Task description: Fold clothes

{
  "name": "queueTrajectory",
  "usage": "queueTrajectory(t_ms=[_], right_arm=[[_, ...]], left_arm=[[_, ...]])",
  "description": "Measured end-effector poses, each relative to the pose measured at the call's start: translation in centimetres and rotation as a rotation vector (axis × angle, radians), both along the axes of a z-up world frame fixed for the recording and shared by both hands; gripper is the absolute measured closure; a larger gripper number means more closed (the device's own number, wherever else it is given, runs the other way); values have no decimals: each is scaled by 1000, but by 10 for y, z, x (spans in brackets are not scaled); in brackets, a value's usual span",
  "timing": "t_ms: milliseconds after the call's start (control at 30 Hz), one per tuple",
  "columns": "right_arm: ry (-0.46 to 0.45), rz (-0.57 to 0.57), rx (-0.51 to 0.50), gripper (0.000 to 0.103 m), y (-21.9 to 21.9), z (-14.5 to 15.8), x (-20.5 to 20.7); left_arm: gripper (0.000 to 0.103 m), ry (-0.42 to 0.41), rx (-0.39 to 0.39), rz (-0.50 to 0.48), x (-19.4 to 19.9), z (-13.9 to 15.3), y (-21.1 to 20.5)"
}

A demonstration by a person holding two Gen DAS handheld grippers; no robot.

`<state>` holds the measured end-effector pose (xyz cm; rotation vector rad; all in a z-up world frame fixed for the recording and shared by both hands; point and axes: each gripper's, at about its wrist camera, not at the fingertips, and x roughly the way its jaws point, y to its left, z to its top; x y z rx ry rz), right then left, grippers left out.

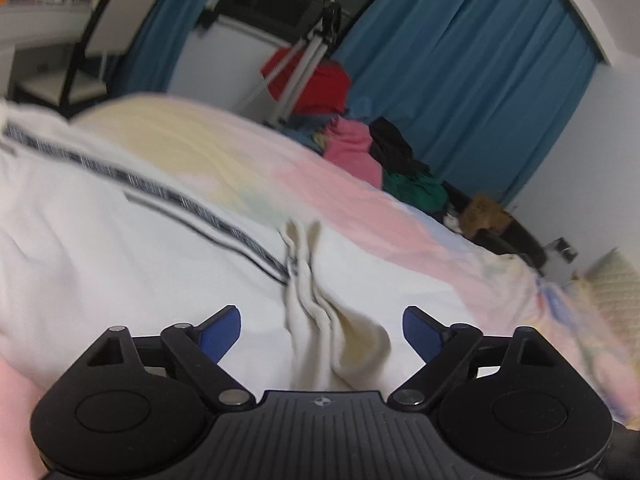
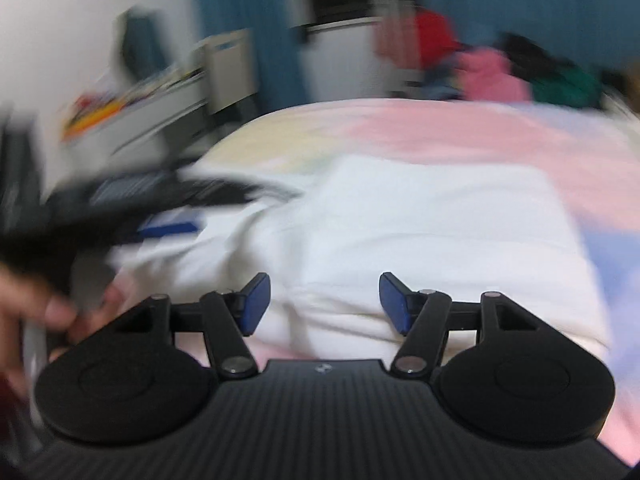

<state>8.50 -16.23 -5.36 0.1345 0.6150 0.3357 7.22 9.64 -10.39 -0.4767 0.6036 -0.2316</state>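
A white garment with a dark patterned stripe lies spread on the bed. A bunched, yellowish fold of it runs toward my left gripper, which is open with the fold lying between its blue pads. In the right wrist view the same white garment lies partly folded on the pastel bedspread. My right gripper is open just above its near edge, holding nothing. The left gripper shows as a dark blur at the left, held by a hand.
A pile of coloured clothes sits at the far side of the bed, with a tripod and blue curtains behind. A chair and a desk stand at the far left.
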Motion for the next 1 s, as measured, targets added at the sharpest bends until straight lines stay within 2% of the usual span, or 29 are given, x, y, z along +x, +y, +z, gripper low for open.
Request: queueTrajectory(t_ms=[100,167,267,400,433,500,600,867,967,1000], right_arm=[[16,-214,48,40,-35,5,10],[19,-300,24,38,-49,4,21],[55,-340,-8,38,-56,-10,37],[146,-333,-36,39,-45,-28,59],[148,-334,-59,39,-42,-31,59],[142,-331,-88,38,-41,-33,62],[134,-329,-97,38,-44,-35,62],[122,-314,-43,40,-50,-32,58],[161,-296,-81,39,-44,-42,65],[160,-298,-84,39,-43,-42,65]], left_arm=[[29,30,-30,-34,5,-10,-3],[31,44,-9,-46,11,-14,-8],[36,56,11,-66,14,-19,-14],[58,68,35,-93,17,-26,-21],[65,72,41,-100,17,-28,-23],[75,69,54,-98,16,-28,-23],[84,84,47,-93,14,-26,-20],[85,141,54,-80,9,-25,-17],[76,163,57,-76,7,-25,-16],[65,170,57,-74,6,-25,-15]])
